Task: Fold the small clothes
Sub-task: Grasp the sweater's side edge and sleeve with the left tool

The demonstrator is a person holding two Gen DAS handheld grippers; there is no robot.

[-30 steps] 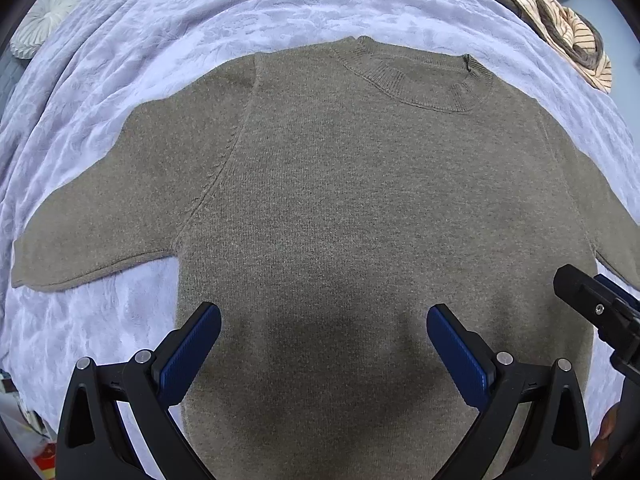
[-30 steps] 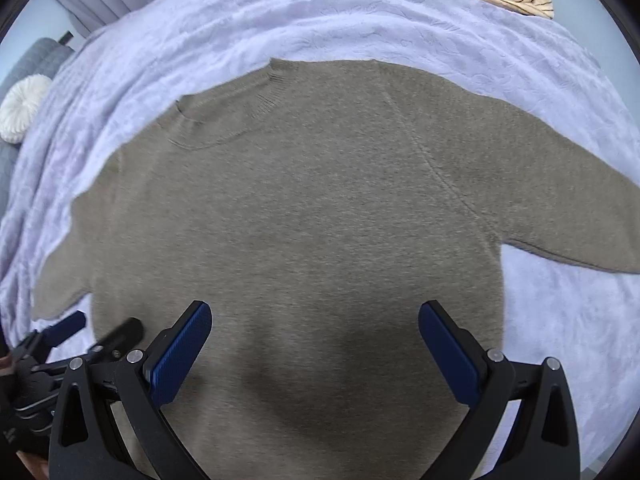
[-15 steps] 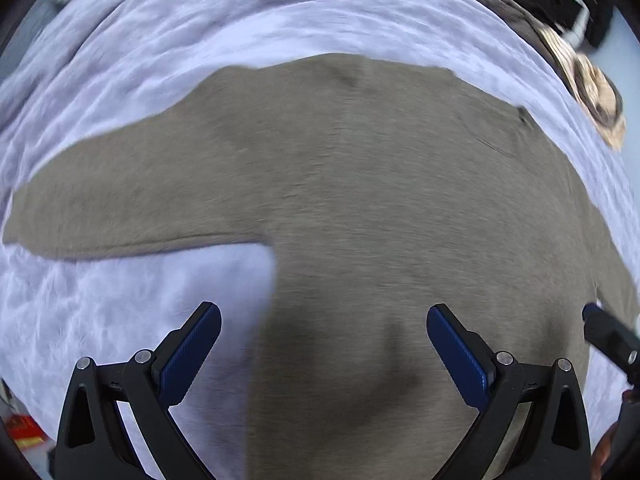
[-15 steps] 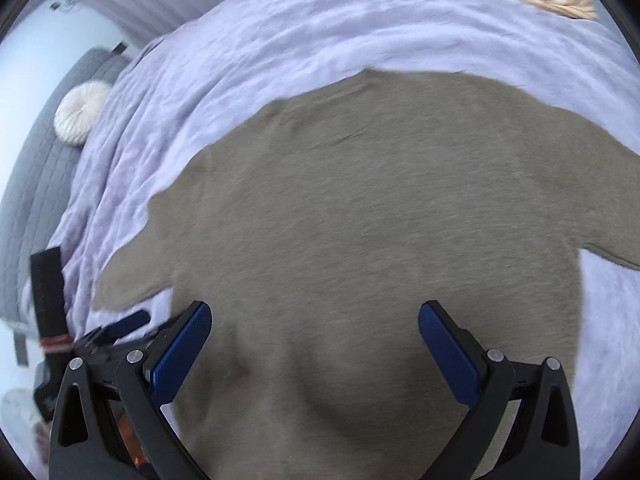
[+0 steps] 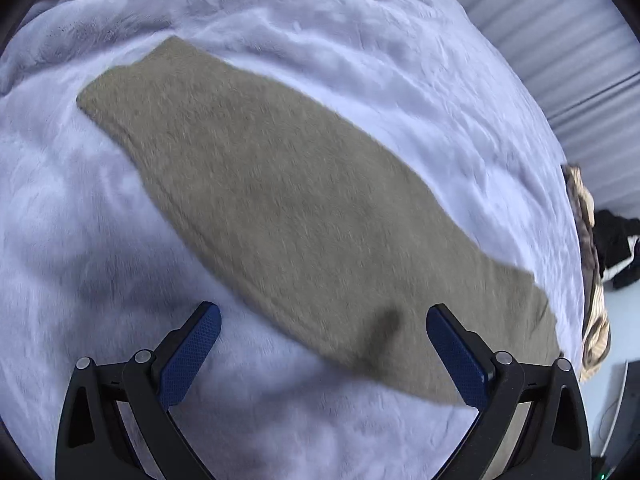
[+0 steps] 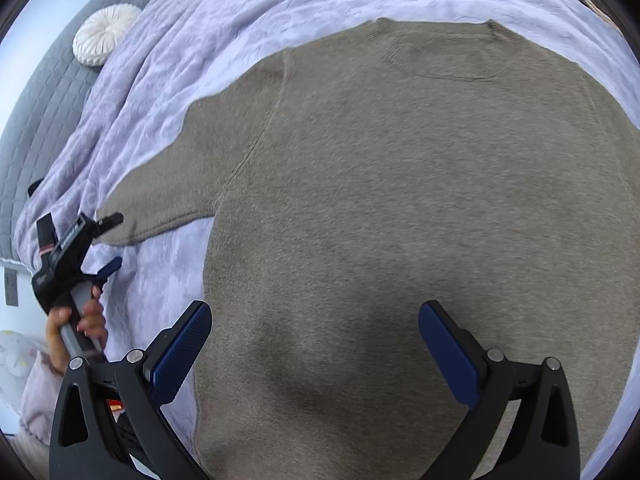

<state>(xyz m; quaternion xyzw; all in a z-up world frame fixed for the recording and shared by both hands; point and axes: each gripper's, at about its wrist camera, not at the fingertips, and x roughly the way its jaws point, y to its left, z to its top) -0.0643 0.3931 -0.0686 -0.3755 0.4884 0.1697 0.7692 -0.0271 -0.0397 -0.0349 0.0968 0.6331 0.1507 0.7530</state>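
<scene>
While the lilac blanket (image 6: 280, 4) covered the bed, the olive sweater (image 6: 400, 200) lay flat upon it, collar far; its left sleeve (image 5: 260, 184) stretched leftward; the right gripper (image 6: 314, 344) hung spread above the near hem; the left gripper (image 5: 322, 350) gaped over the sleeve's near edge.

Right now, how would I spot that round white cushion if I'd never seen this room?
Find the bed's lilac blanket with the brown sweater on it. Beyond its far left edge is a grey quilted headboard; the cushion leans there, the only white, pleated thing.
</scene>
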